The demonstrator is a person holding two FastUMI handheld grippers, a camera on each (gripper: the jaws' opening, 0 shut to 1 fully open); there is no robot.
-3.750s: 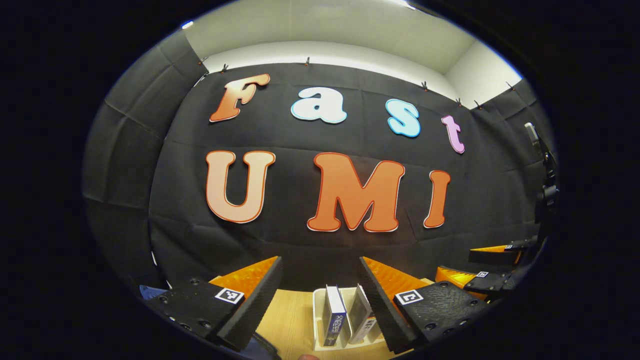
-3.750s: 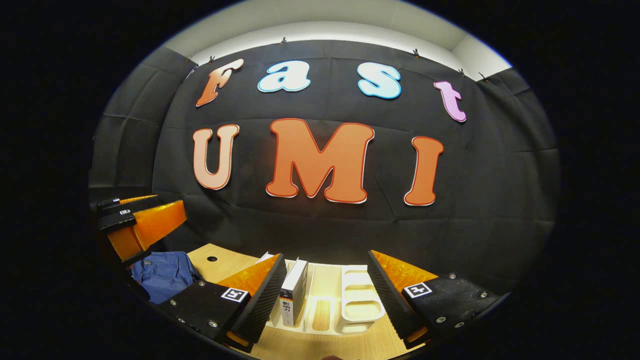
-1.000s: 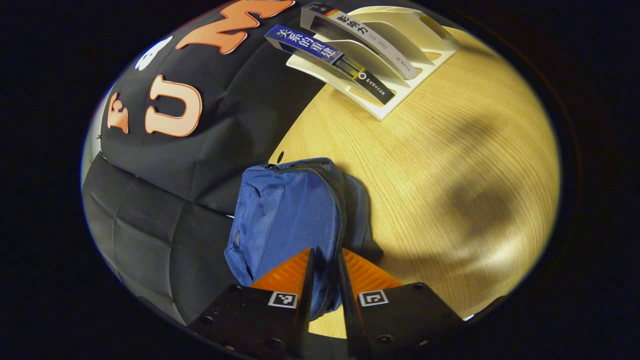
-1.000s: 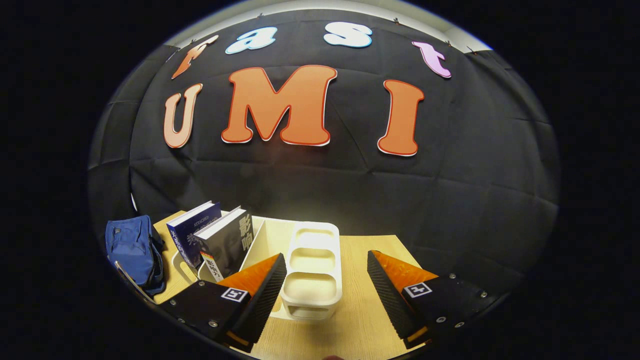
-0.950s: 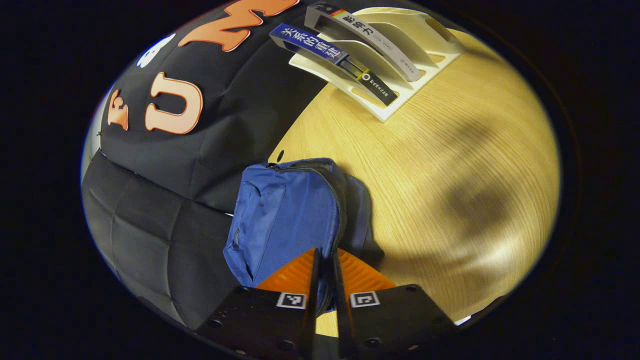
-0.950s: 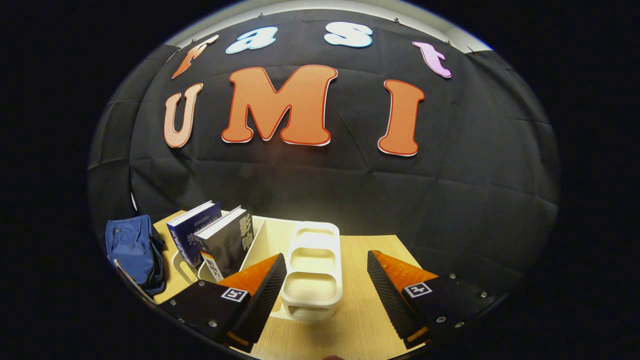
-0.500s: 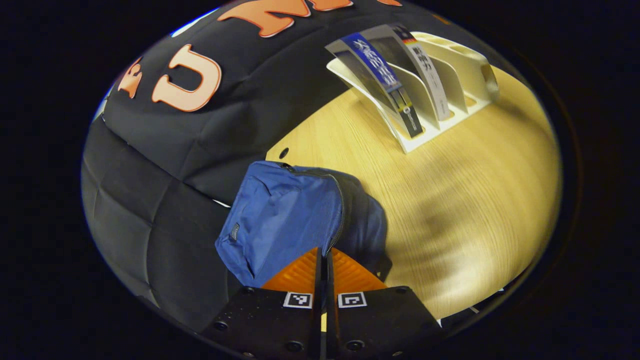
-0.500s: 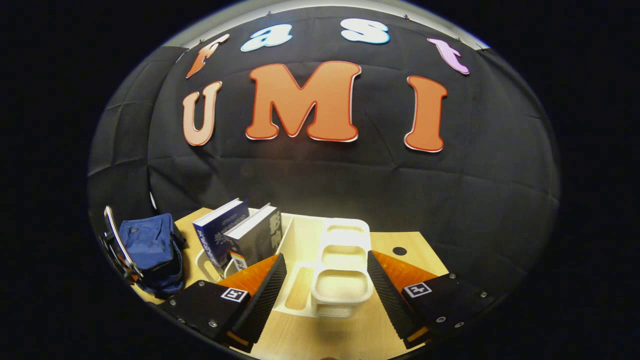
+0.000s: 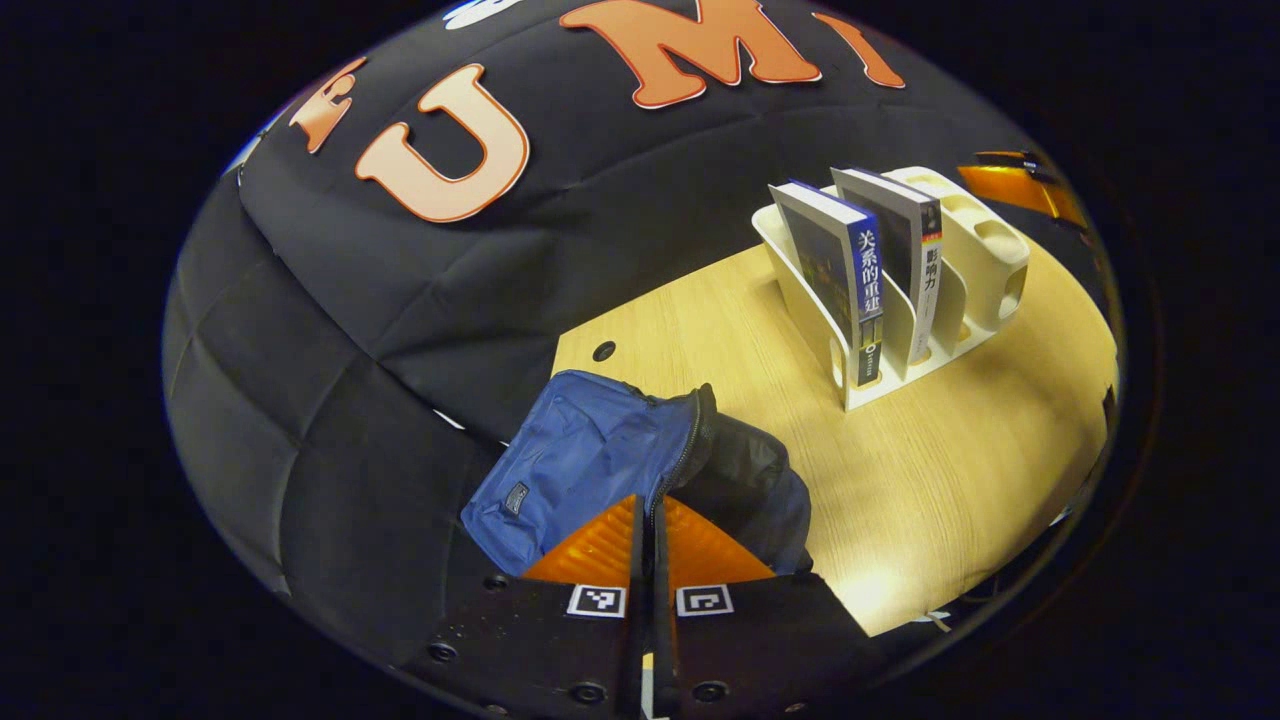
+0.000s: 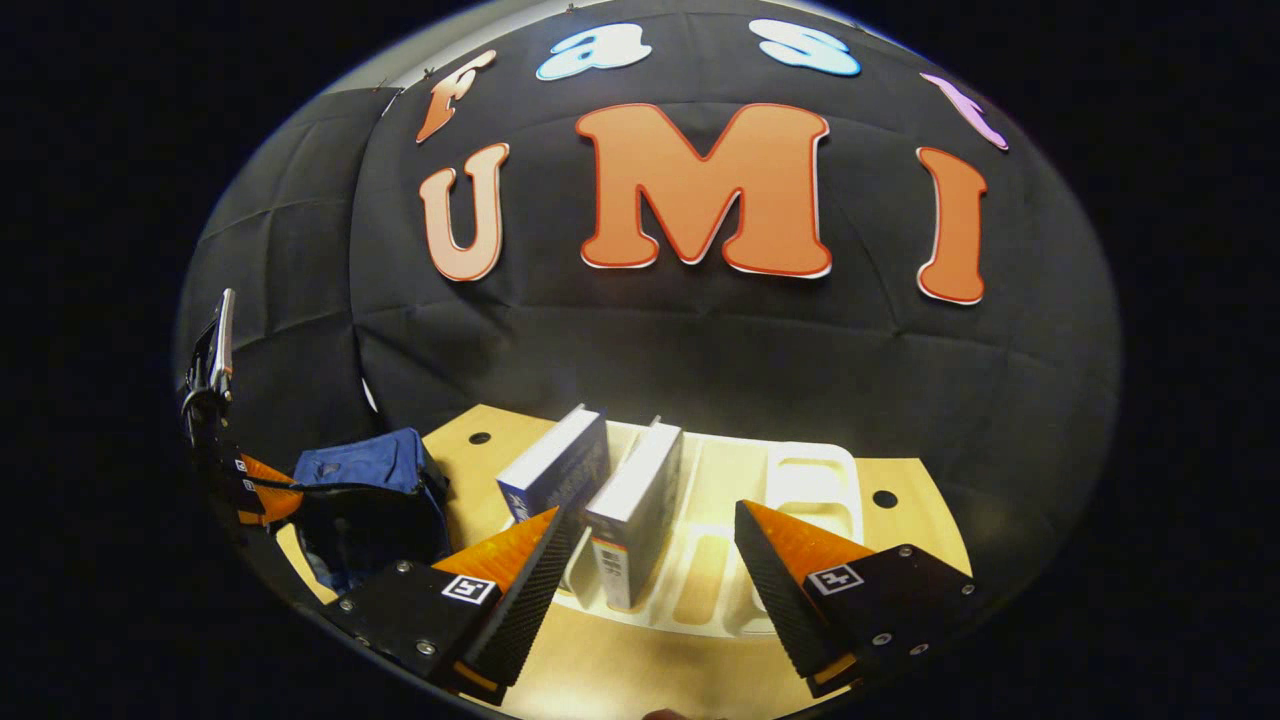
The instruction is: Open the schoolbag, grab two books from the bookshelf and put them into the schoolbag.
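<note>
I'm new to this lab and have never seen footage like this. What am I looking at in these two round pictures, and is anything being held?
A person holds a two-finger gripper in each hand, and a fisheye camera rides on each, looking along its fingers. In the left gripper view, the left gripper is closed at the zipper line of a blue schoolbag, which gapes partly open on the wooden table; what exactly it pinches is hidden. In the right gripper view, the right gripper is open and empty, facing a white bookshelf holding a blue book and a grey book, both upright.
</note>
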